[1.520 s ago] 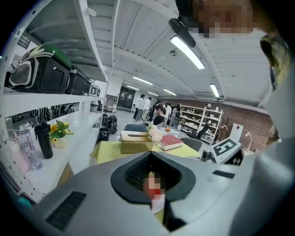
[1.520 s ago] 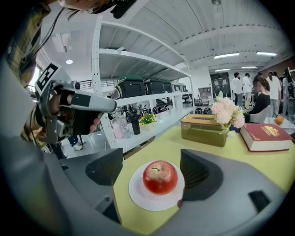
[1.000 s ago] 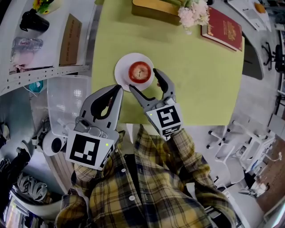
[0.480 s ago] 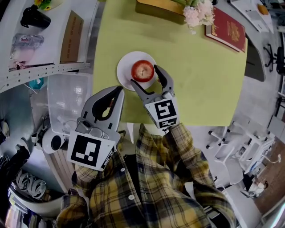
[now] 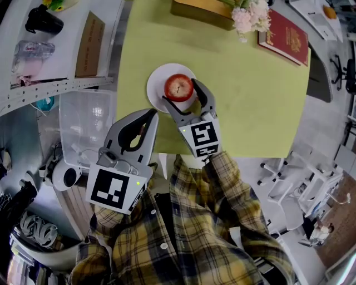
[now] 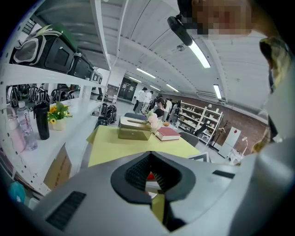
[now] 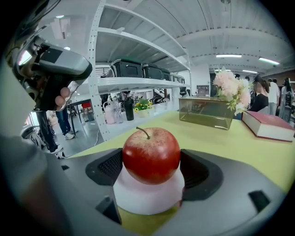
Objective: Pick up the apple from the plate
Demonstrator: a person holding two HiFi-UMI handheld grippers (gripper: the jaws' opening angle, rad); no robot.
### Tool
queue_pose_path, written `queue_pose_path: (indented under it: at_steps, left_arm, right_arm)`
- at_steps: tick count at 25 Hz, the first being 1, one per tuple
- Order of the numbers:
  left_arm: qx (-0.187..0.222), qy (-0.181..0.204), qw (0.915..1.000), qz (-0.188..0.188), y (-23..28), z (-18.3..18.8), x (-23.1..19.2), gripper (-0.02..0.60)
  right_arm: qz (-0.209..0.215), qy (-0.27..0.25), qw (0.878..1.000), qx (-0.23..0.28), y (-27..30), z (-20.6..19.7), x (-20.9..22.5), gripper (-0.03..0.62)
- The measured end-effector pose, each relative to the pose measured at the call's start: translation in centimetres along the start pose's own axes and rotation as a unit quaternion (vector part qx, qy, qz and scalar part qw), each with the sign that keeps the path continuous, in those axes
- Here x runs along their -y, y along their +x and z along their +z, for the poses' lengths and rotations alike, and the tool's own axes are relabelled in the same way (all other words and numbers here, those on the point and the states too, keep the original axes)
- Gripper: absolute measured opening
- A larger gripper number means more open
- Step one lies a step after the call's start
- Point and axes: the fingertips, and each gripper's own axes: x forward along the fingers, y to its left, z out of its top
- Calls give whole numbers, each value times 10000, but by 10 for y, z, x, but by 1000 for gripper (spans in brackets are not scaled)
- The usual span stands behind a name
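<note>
Apple (image 5: pixel 178 87) sits on the white plate (image 5: pixel 156 89), and the right claw (image 5: pixel 179 92) is pinching it: in the right gripper view the two dark pads (image 7: pixel 109 167) lie against the left and right sides of the apple (image 7: pixel 151 156), whose stem points up. The fruit rests on the plate (image 7: pixel 147 199), and I cannot tell how hard the pads press.

The left claw (image 5: pixel 149 114) is pressed together and carries nothing. It hangs over the near edge of the desk (image 5: pixel 250 100), just beside the right claw. In the left gripper view its own grey body fills the lower half, and only a red and white sliver shows through the small gap under the meeting tips of this claw (image 6: pixel 150 171).

From the head view, the right claw covers the near part of the plate. The plate stands closer to the desk's left edge and near edge than to the far side.

Along the far edge are a box (image 5: pixel 200 8), cut off by the frame, pale flowers (image 5: pixel 247 16) and a red book (image 5: pixel 283 36) at the far right corner, all well apart from the plate. The desk between is bare. A clear bin (image 5: pixel 83 125) stands off the left edge.
</note>
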Motion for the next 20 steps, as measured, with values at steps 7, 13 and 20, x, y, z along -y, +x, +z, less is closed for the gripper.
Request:
queue_pose_path:
  at_steps: [7,13,20]
  left_arm:
    - [-7,4,10000,-19,-1,0,0,6]
    - [9,-34,10000,3,-3,0,-1,6]
    - [5,9,10000,-19,-3,0,-1,5]
  right_arm:
    - [24,-83,9999,-133,1,0,-1,364]
    - [-11,-30,9999,-132,0,0,0,364]
    - [-45,15,9999,-155,0,-1,0,364]
